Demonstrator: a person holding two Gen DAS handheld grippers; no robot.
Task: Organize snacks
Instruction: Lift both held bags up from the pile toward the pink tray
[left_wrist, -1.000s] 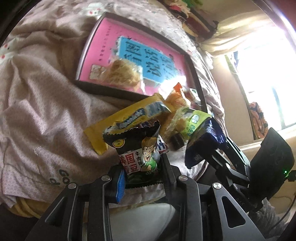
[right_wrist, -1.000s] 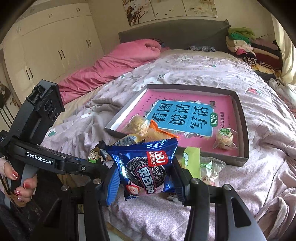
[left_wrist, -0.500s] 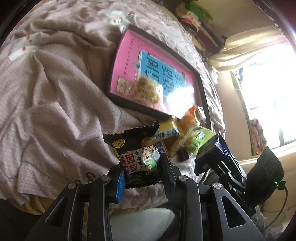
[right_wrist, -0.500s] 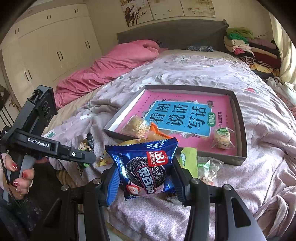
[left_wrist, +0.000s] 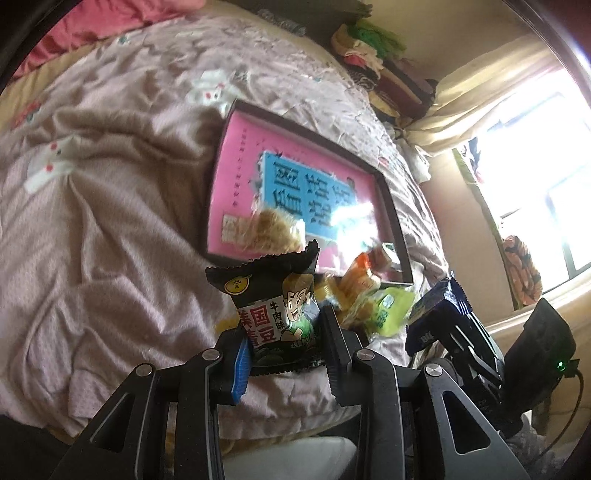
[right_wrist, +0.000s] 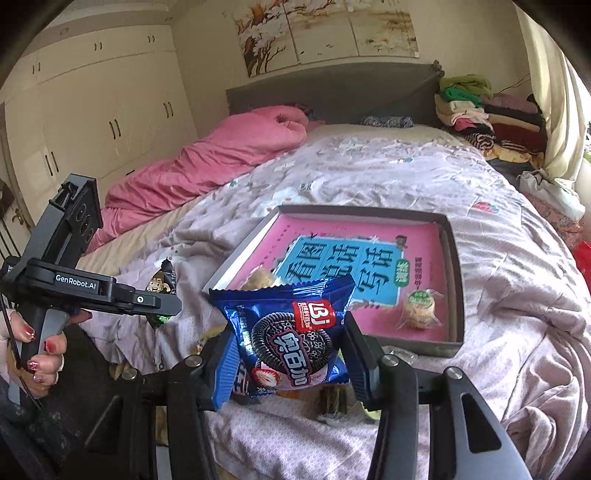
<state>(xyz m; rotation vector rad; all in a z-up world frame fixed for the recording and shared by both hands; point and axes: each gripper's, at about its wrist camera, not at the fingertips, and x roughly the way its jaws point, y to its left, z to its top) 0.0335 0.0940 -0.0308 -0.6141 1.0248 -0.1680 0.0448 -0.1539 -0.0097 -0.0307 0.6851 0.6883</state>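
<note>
Clamped upright in the left gripper (left_wrist: 284, 356), jaws pressed on its lower sides: a black green-pea snack packet (left_wrist: 275, 302) with a cartoon face, crimped top edge pointing ahead. Gripped the same way in the right gripper (right_wrist: 291, 363), long axis vertical: a blue chocolate sandwich-cookie packet (right_wrist: 291, 332). Just beyond both sets of jaws, on the rumpled floral bedspread (right_wrist: 517, 295), a loose pile of snacks (left_wrist: 369, 295) not yet sorted, among them an orange pack and a lime-green one. Straight ahead and slightly farther, touching nothing held: the shallow grey-rimmed tray (right_wrist: 452, 266) with a pink and blue printed base, already holding a clear-wrapped crisp cake (left_wrist: 273, 230) at its near left corner and a small round wrapped pastry (right_wrist: 417, 308) near the right wall. By the look of it, right gripper somewhat closer to the tray's open middle, left gripper off the near left corner; forward carry over the near rim likely next for either packet. Far behind, a pink quilt (right_wrist: 221, 162) and the headboard.
</note>
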